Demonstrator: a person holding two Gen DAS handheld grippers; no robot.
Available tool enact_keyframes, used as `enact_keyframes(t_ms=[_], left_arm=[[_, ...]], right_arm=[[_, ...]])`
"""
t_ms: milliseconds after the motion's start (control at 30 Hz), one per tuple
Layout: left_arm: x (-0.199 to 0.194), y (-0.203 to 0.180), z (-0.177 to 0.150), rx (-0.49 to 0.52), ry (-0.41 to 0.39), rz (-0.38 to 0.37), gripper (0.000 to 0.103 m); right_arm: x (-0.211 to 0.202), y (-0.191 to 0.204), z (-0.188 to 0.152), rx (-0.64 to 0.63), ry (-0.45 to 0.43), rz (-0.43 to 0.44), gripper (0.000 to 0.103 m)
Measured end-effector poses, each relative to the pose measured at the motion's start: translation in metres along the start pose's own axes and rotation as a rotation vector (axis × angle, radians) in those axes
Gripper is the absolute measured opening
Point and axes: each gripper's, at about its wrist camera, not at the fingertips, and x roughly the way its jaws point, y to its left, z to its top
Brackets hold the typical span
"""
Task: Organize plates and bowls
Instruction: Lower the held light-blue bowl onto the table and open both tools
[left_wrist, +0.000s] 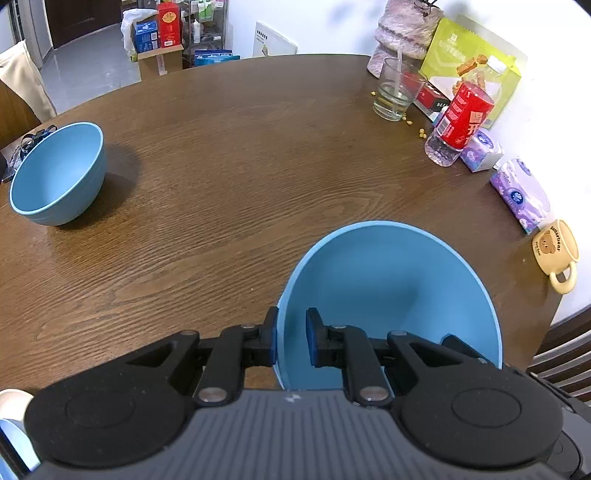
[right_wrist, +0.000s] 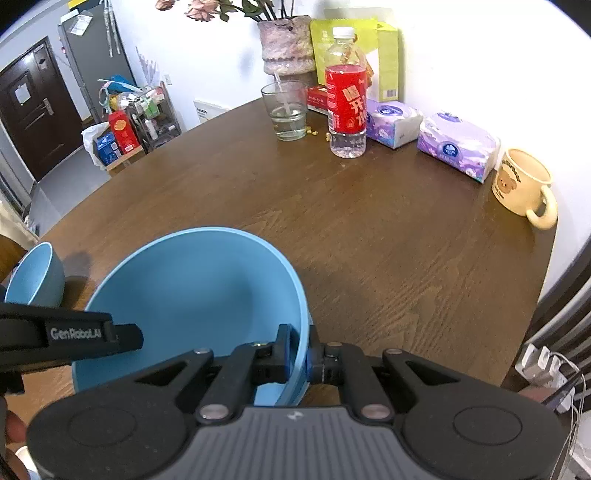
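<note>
The near bowl (left_wrist: 388, 295) is plain matte light blue, deep, thin-rimmed and empty, over the brown wooden table (left_wrist: 240, 166). The left gripper (left_wrist: 291, 341) and right gripper (right_wrist: 299, 354) each pinch its rim on opposite sides. A second matching bowl (left_wrist: 55, 173) sits well apart near the table's left edge.

A round dark wooden table (right_wrist: 369, 229) with strong grain filled most of both frames, set against a white wall (right_wrist: 461, 55) at the upper right. In the upper left of the right wrist view a dark brown door (right_wrist: 33, 110) stood beside a grey cabinet (right_wrist: 96, 51), above a pale grey glossy floor (left_wrist: 85, 70). A dark slatted chair back (left_wrist: 565, 354) showed at the lower right edge.
</note>
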Motion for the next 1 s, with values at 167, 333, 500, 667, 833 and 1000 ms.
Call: enact_keyframes(t_ms=[167,333,500,667,833,1000], left_arm=[[0.009,-0.002,0.000,0.009,0.003,0.014,0.016],[0.017,-0.002,-0.001,0.019,0.010,0.027,0.016],[0.021,-0.006,-0.002,0.041,0.009,0.042,0.016],[0.024,-0.013,-0.004,0.080,0.004,0.074,0.016],[0.027,-0.015,-0.006,0.097,0.010,0.083,0.016],[0.029,-0.017,-0.009,0.112,0.014,0.089,0.016]], right_arm=[[0.008,0.002,-0.002,-0.027,-0.024,-0.004,0.008],[0.015,0.004,-0.002,-0.060,-0.038,-0.008,0.008],[0.020,0.006,-0.007,-0.097,-0.053,-0.018,0.009],[0.022,0.010,-0.013,-0.155,-0.078,-0.053,0.009],[0.023,0.013,-0.015,-0.195,-0.095,-0.076,0.009],[0.026,0.014,-0.017,-0.223,-0.106,-0.093,0.010]])
